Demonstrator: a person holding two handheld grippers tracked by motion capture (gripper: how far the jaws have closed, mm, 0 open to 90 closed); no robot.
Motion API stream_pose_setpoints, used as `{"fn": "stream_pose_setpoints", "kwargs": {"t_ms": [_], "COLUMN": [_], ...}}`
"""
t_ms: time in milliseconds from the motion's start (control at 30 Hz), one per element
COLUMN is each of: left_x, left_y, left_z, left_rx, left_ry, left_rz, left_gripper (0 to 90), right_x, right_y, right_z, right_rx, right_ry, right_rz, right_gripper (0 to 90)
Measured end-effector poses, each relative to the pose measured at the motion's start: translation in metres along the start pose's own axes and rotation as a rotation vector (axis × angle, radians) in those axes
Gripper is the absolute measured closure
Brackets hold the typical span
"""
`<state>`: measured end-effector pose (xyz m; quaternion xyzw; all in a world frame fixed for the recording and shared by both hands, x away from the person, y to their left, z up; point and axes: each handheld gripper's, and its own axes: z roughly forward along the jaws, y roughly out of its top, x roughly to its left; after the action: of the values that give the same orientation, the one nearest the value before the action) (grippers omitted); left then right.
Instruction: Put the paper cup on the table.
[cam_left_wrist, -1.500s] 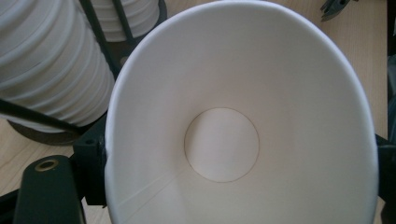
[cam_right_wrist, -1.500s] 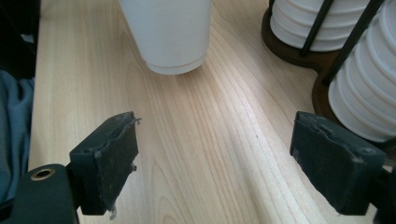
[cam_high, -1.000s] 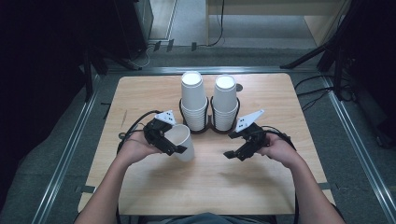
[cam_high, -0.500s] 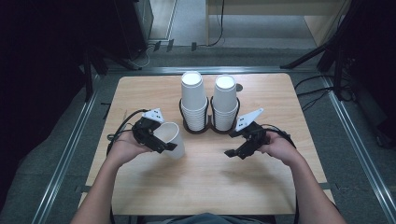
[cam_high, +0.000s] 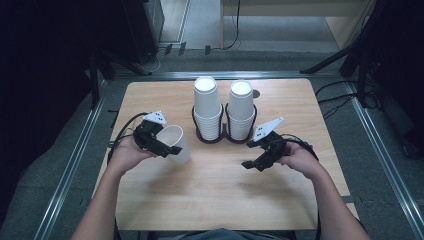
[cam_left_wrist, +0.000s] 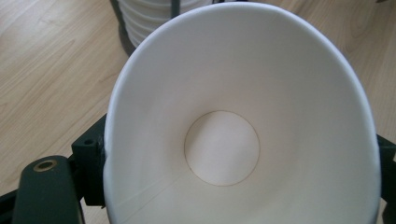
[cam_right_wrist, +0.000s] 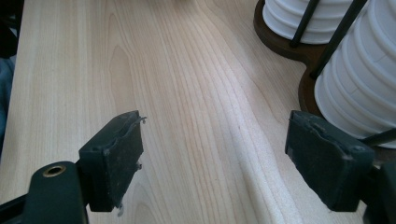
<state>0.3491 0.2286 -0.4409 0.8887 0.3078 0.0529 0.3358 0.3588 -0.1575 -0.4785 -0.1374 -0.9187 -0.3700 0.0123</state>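
A white paper cup (cam_high: 176, 142) is tilted over the left part of the wooden table (cam_high: 210, 200), and my left gripper (cam_high: 169, 148) is shut on its rim. The left gripper view looks straight into the cup (cam_left_wrist: 233, 116), with a black jaw on each side of its wall and my left gripper (cam_left_wrist: 238, 163) around it. My right gripper (cam_high: 252, 162) hovers low over the table's right half, open and empty. In the right gripper view my right gripper (cam_right_wrist: 219, 158) has bare wood between its wide-apart jaws.
Two tall stacks of white paper cups (cam_high: 207, 107) (cam_high: 240, 110) stand in a dark wire holder (cam_high: 223, 137) at the table's middle back. The holder's base (cam_right_wrist: 310, 88) and the nearer stack (cam_right_wrist: 359, 84) lie close to the right gripper's right jaw. Metal rails run along both sides of the table.
My left hand has carried the cup to the left, away from the stacks. The right hand has stayed put.
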Motion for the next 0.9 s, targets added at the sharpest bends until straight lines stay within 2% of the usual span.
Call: {"fn": "stream_pose_setpoints", "kwargs": {"t_ms": [200,300,567,667,733,900], "left_x": [0.014,0.02,0.036,0.043,0.047,0.056], "left_y": [-0.003,-0.003,-0.005,-0.006,-0.006,-0.008], "left_z": [-0.004,-0.006,-0.009,-0.01,-0.011,-0.009], "left_rx": [-0.02,-0.02,-0.025,-0.033,-0.021,-0.011], "left_ry": [0.007,0.037,0.066,0.092,0.119,0.147], "left_rz": [-0.03,-0.046,-0.09,-0.117,-0.12,-0.143], "left_gripper": [13.9,13.9,13.6,13.7,13.7,13.6], "right_x": [0.002,0.003,0.005,0.006,0.005,0.005], "right_y": [-0.005,-0.008,-0.011,-0.012,-0.014,-0.018], "right_z": [-0.003,-0.005,-0.009,-0.011,-0.011,-0.011], "right_rx": [0.005,0.007,-0.005,-0.007,-0.008,-0.001], "right_ry": [-0.017,-0.021,-0.051,-0.053,-0.058,-0.06], "right_rz": [0.004,0.009,0.024,0.036,0.038,0.047], "right_gripper": [19.1,19.1,19.1,19.1,19.1,19.1]}}
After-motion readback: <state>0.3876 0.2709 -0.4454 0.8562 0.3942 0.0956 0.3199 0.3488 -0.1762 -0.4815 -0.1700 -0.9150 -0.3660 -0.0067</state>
